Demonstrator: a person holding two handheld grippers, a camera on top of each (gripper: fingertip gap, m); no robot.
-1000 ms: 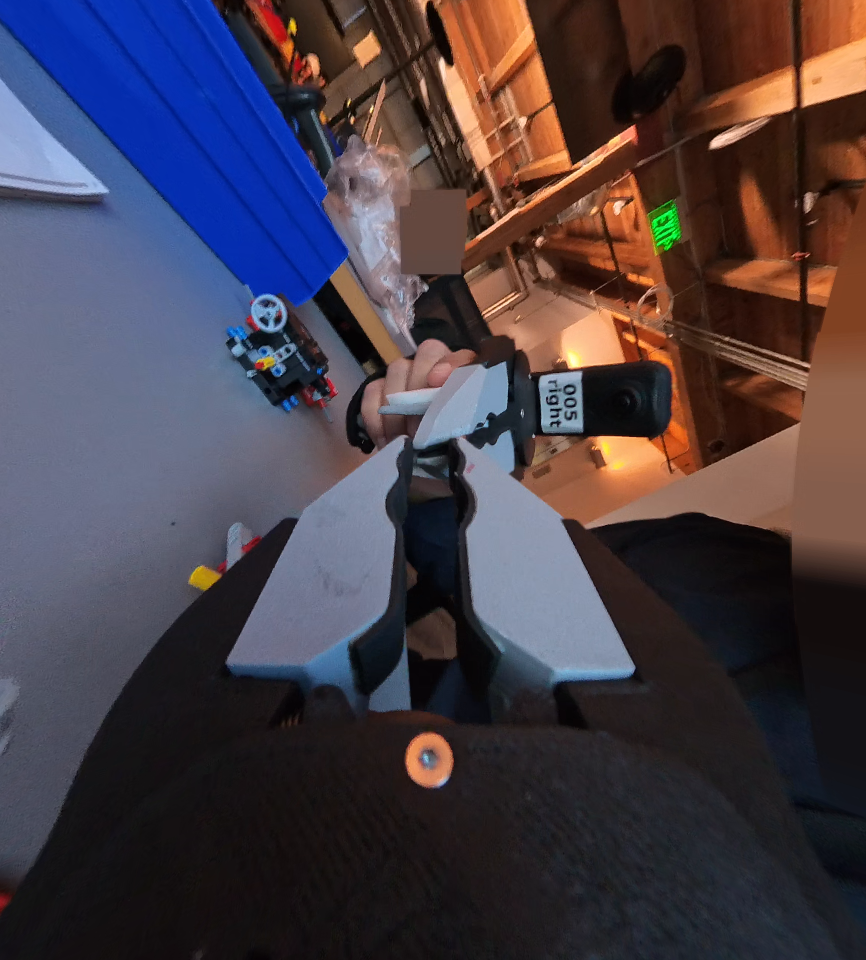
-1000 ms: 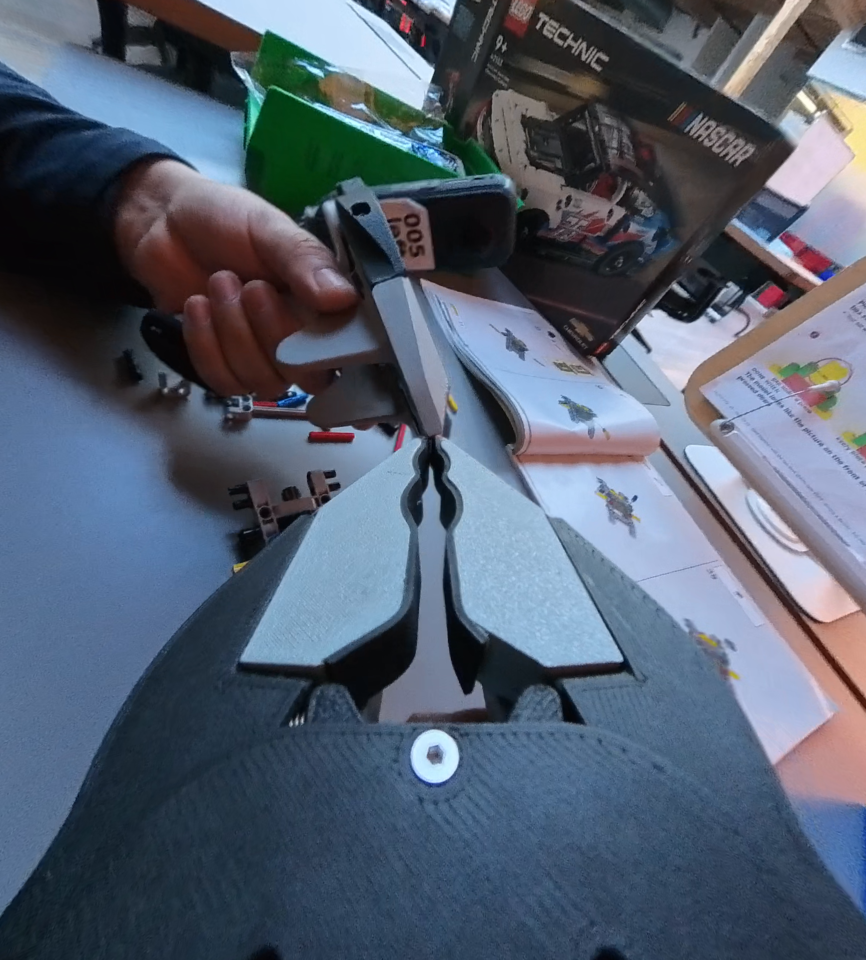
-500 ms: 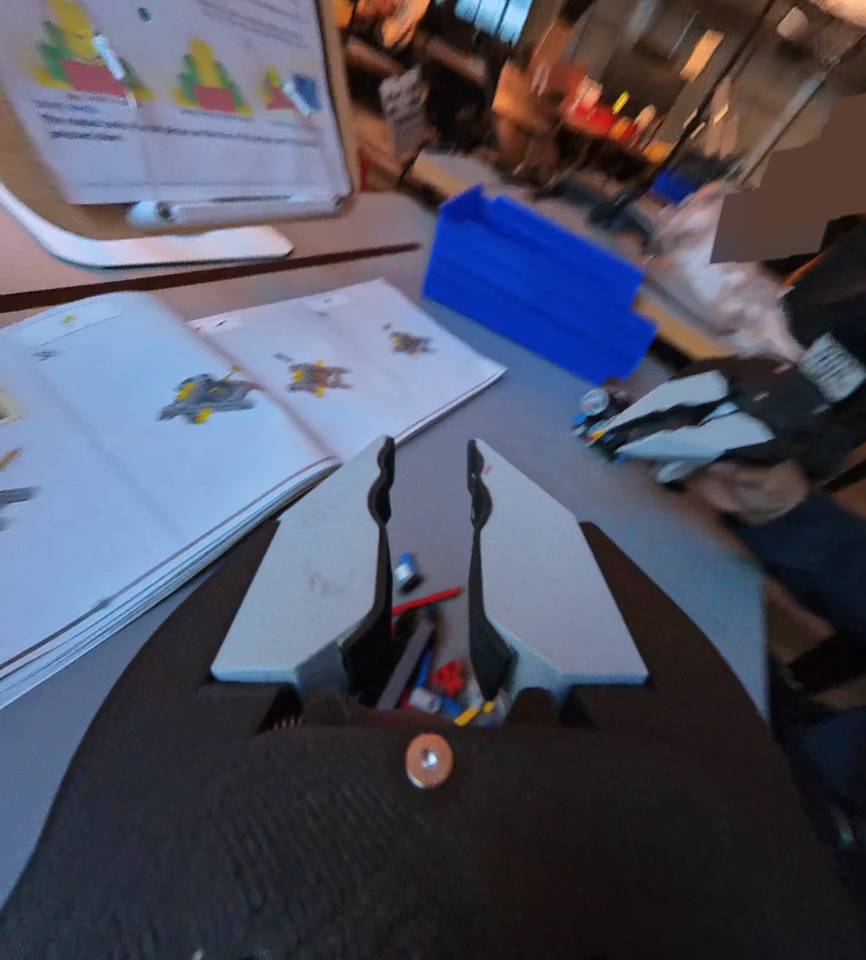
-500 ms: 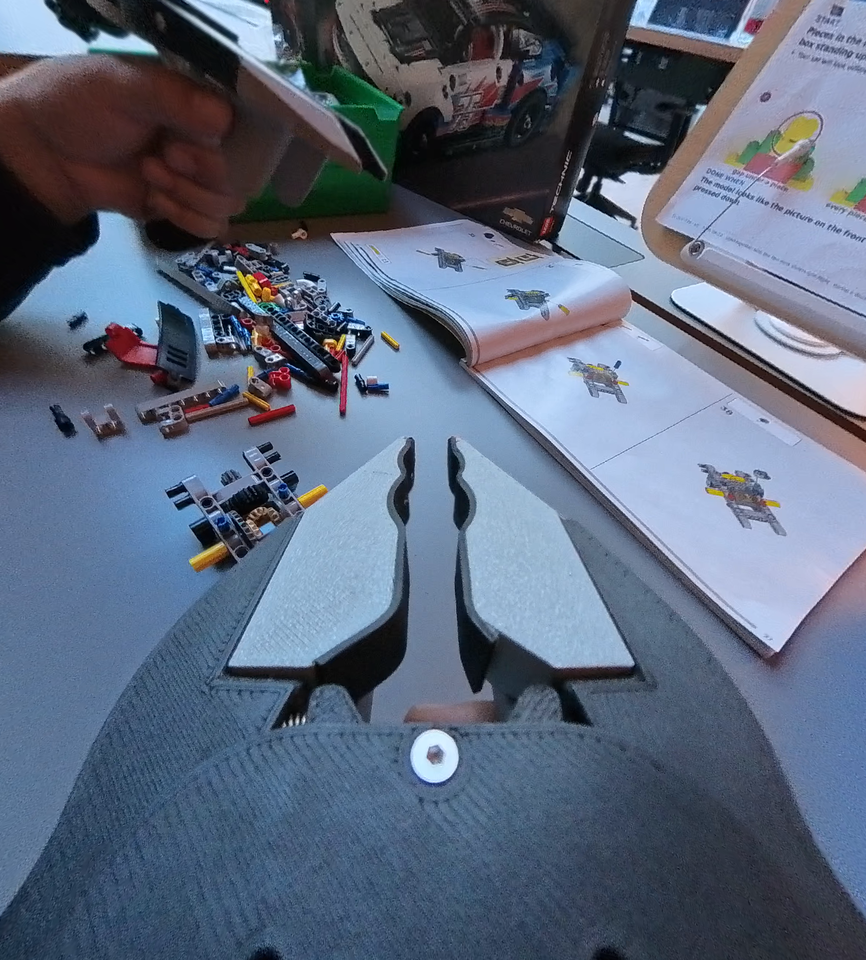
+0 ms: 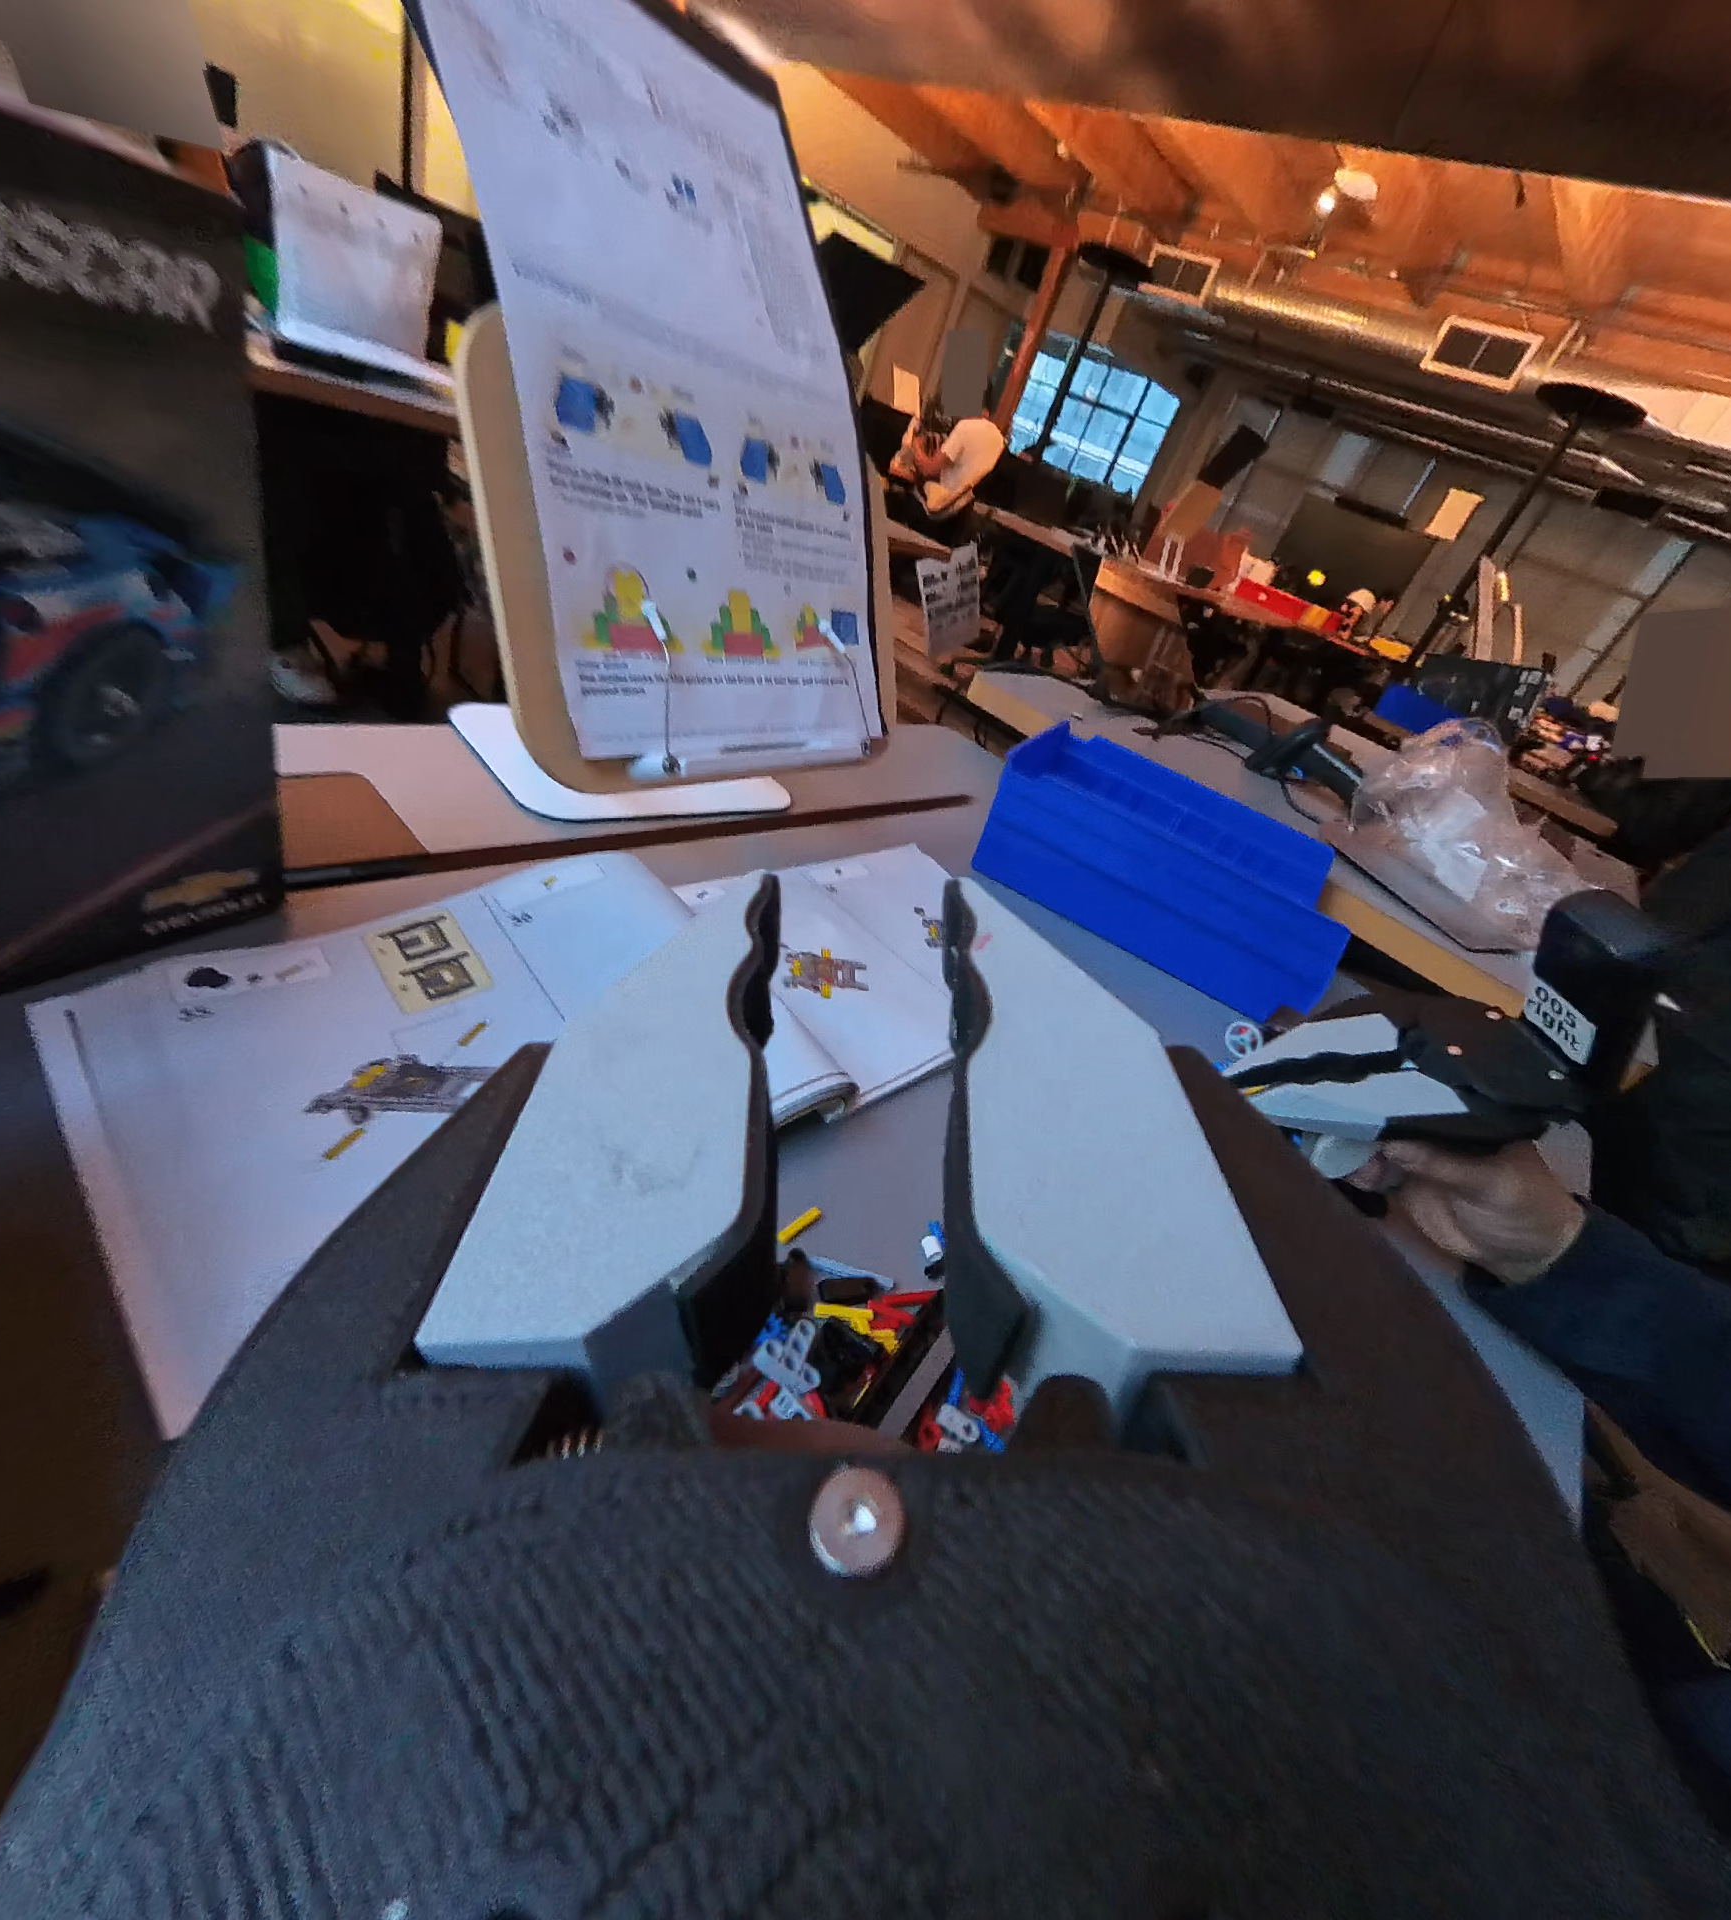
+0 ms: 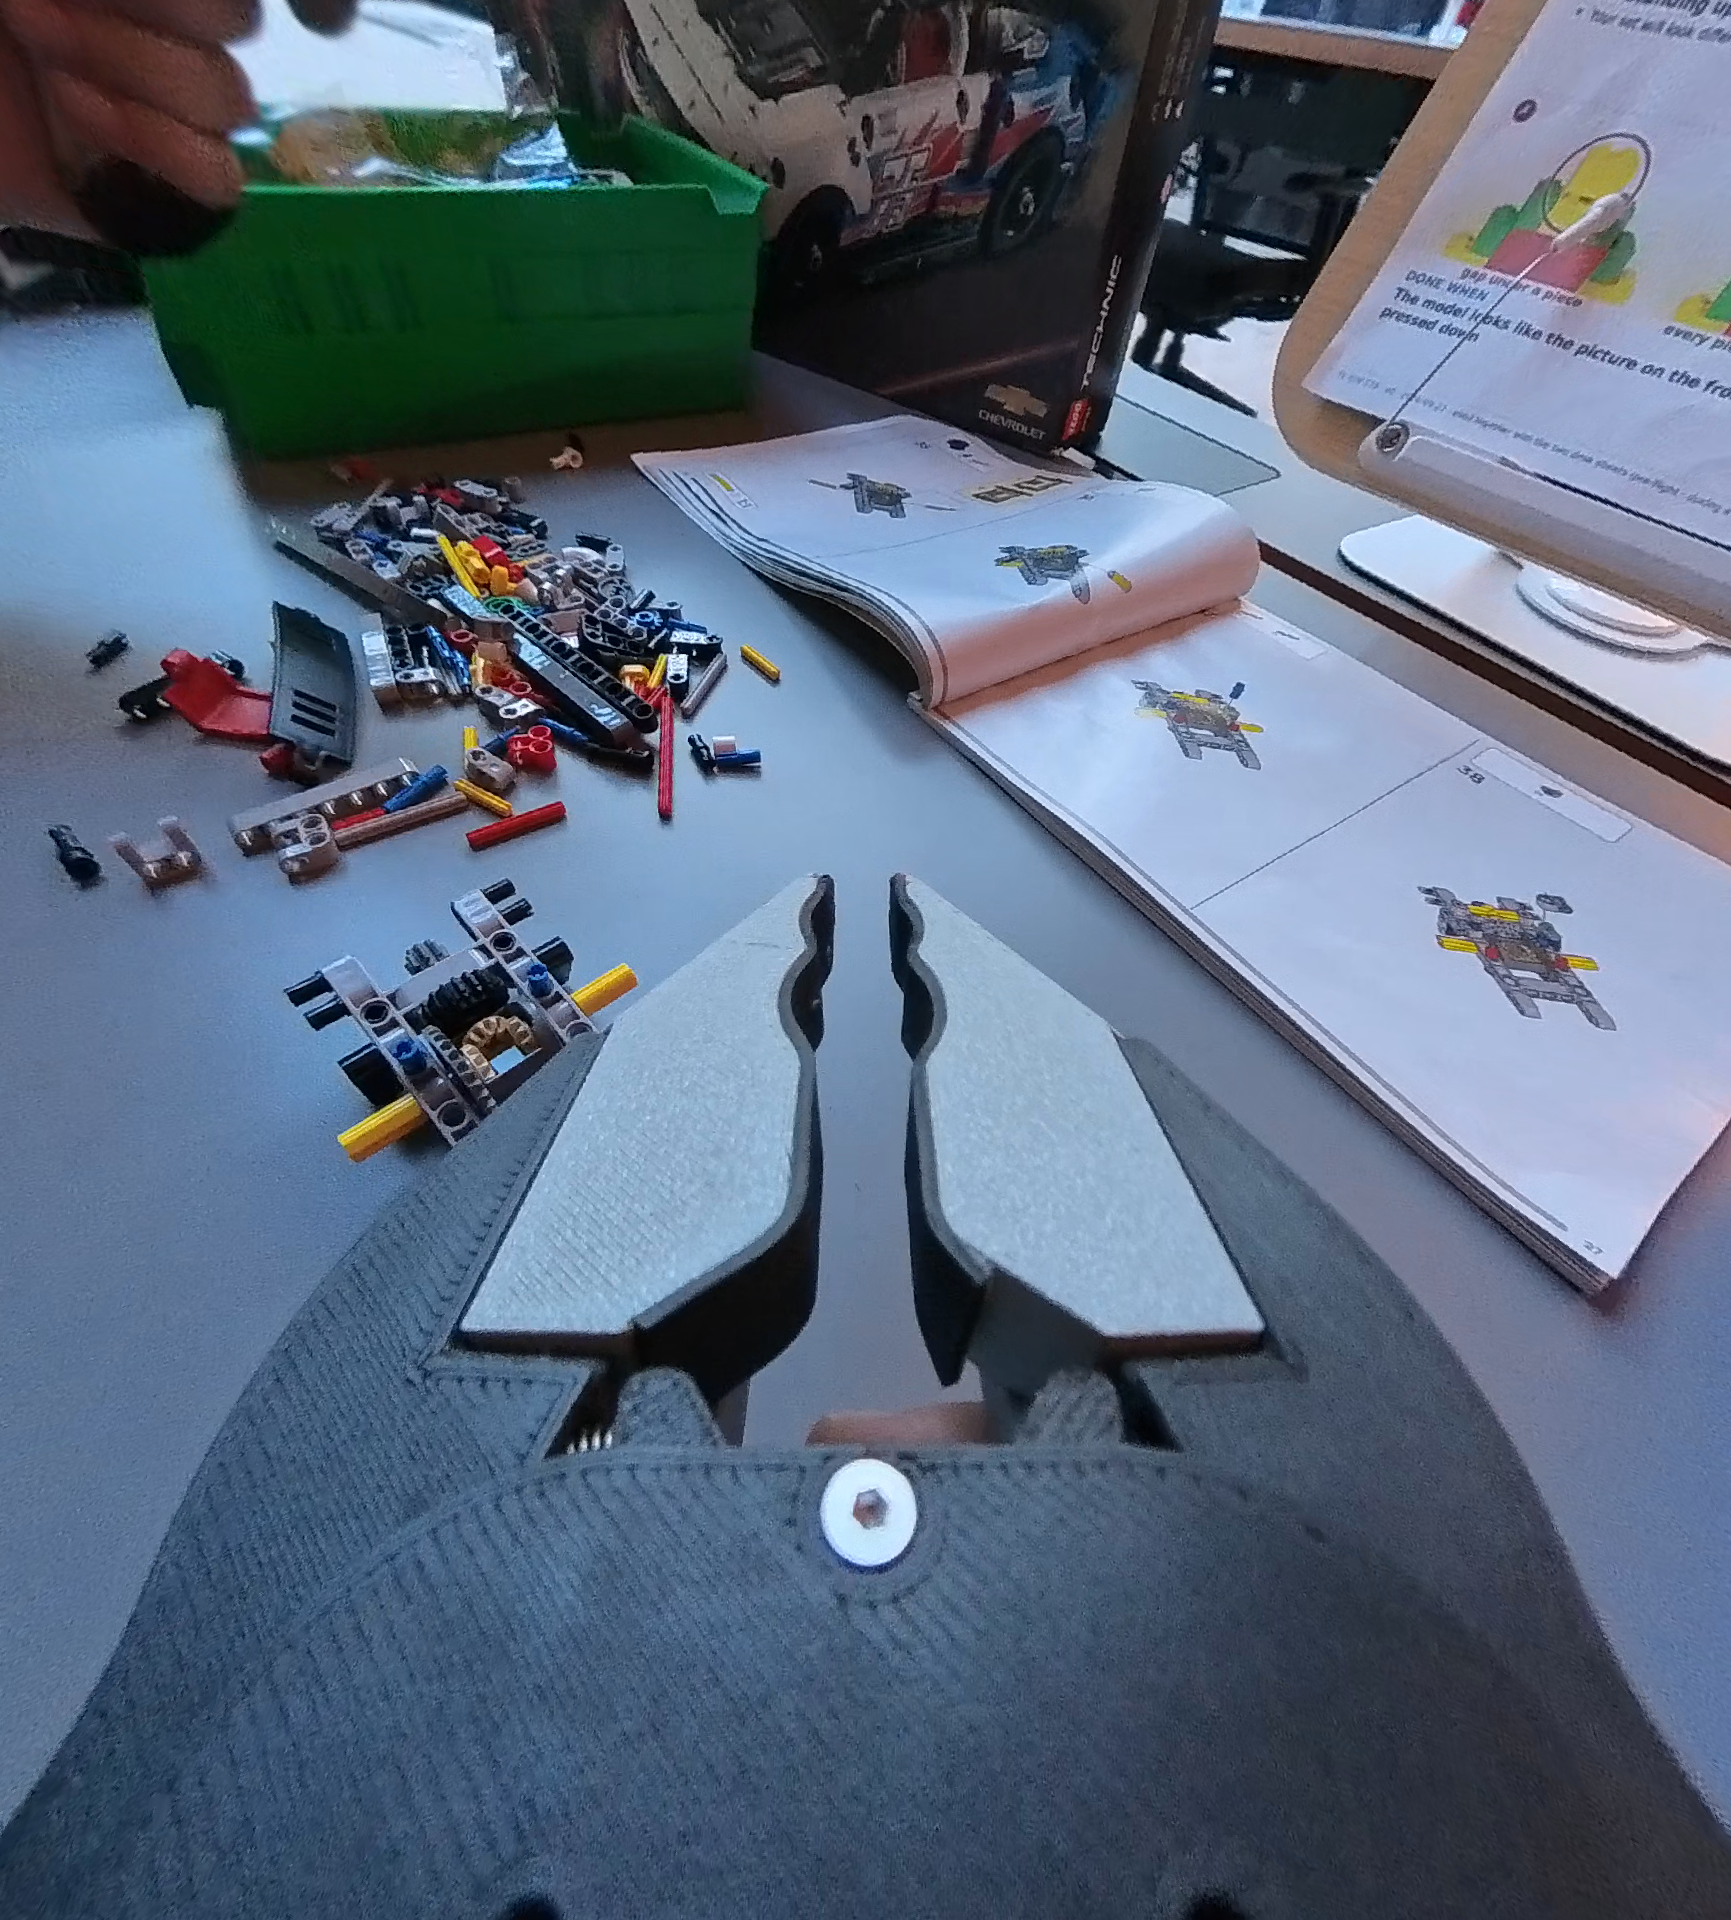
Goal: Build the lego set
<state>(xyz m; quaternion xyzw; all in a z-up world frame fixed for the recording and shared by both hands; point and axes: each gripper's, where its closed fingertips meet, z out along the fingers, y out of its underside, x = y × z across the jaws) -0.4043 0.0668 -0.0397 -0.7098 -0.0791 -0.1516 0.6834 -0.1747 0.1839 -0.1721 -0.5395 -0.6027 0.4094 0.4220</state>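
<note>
My left gripper (image 5: 856, 914) is open with nothing between its fingers. It hovers over a heap of small building pieces (image 5: 845, 1340) and points at the open instruction booklet (image 5: 300, 1039). My right gripper (image 6: 861, 899) is slightly open with nothing between its fingers, low over the grey table (image 6: 113, 1195). A small part-built grey and black frame with yellow axles (image 6: 456, 1023) lies just left of its fingers. The heap of loose pieces (image 6: 487, 644) lies farther ahead on the left. The right gripper also shows at the right of the left wrist view (image 5: 1256, 1081), held by a hand.
A green bin (image 6: 456, 301) and a boxed car set (image 6: 954, 187) stand at the back. The booklet (image 6: 1256, 810) lies right of centre. A sheet on a wooden stand (image 6: 1588, 260) is at far right. A blue bin (image 5: 1152, 862) sits beyond the booklet.
Both grippers were raised with fingertips close together facing each other; they have swung down toward the table. The left jaws opened wide, and the right jaws parted a little.
</note>
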